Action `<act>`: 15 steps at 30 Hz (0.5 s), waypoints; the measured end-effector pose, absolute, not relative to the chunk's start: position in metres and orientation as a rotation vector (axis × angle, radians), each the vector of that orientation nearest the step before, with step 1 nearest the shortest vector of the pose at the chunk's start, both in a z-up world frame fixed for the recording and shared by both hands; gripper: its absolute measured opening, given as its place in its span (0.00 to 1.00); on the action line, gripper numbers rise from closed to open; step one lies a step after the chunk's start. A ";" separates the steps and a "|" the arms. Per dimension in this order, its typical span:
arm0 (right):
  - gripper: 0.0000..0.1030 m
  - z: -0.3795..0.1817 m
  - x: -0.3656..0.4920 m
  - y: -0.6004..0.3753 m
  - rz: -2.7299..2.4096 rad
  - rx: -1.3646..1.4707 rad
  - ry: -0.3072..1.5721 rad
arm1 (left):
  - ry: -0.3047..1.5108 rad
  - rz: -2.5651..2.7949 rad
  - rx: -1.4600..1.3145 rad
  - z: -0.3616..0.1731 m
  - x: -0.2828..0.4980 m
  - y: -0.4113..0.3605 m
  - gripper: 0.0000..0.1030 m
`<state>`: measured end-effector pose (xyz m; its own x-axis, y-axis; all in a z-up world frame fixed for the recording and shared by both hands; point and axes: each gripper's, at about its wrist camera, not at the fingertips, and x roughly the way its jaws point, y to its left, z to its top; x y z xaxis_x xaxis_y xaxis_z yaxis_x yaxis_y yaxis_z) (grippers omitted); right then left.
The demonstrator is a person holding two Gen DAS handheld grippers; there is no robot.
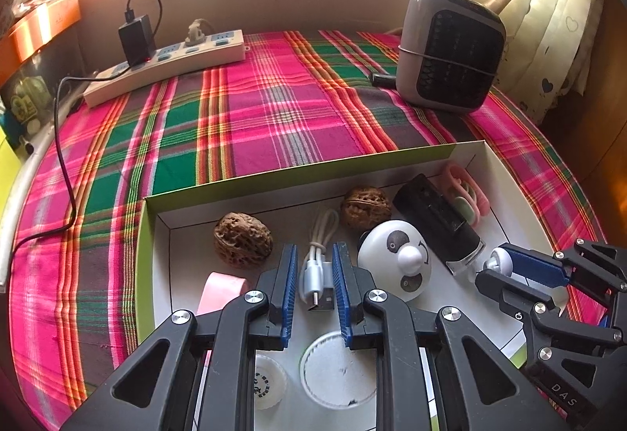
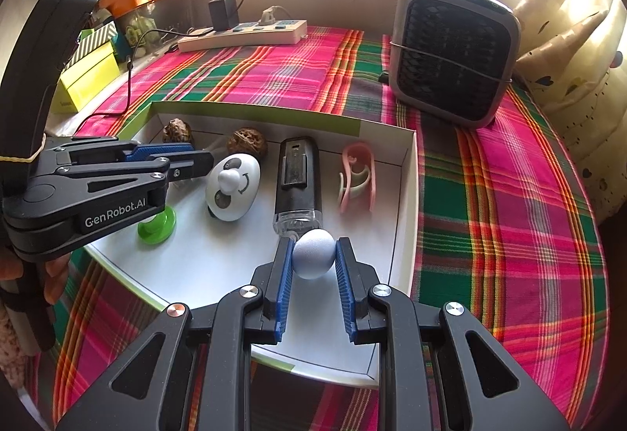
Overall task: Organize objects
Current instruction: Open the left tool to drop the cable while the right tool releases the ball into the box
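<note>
Plaid cloth under box (image 2: 405,172); right tool (image 2: 313,258) grips pale round ball (image 2: 313,258).

Surface: table under a pink-green plaid cloth (image 1: 274,109). Directly on it: white power strip (image 1: 164,68) at far left, grey fan heater (image 1: 450,47) at far right, open white box (image 1: 443,156) with green-edged wall, near side.
</note>
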<state>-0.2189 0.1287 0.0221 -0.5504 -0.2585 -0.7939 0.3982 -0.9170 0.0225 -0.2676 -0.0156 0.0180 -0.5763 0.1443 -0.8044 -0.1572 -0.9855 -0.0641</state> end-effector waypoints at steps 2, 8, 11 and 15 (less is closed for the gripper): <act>0.22 0.022 -0.219 0.129 -2.470 1.226 0.227 | 0.022 2.646 -1.351 0.018 -0.268 -0.015 0.16; 0.22 0.022 -0.219 0.128 -2.477 1.226 0.231 | 0.017 2.645 -1.354 0.017 -0.268 -0.015 0.21; 0.22 0.022 -0.219 0.129 -2.479 1.226 0.226 | 0.015 2.645 -1.355 0.018 -0.267 -0.015 0.25; 0.29 0.024 -0.218 0.130 -2.484 1.216 0.218 | 0.013 2.641 -1.356 0.018 -0.266 -0.015 0.27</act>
<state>-0.2177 0.1302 0.0242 -0.5621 -0.2545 -0.7869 0.3879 -0.9215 0.0209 -0.2660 -0.0152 0.0176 -0.5709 0.1492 -0.8073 -0.1574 -0.9850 -0.0708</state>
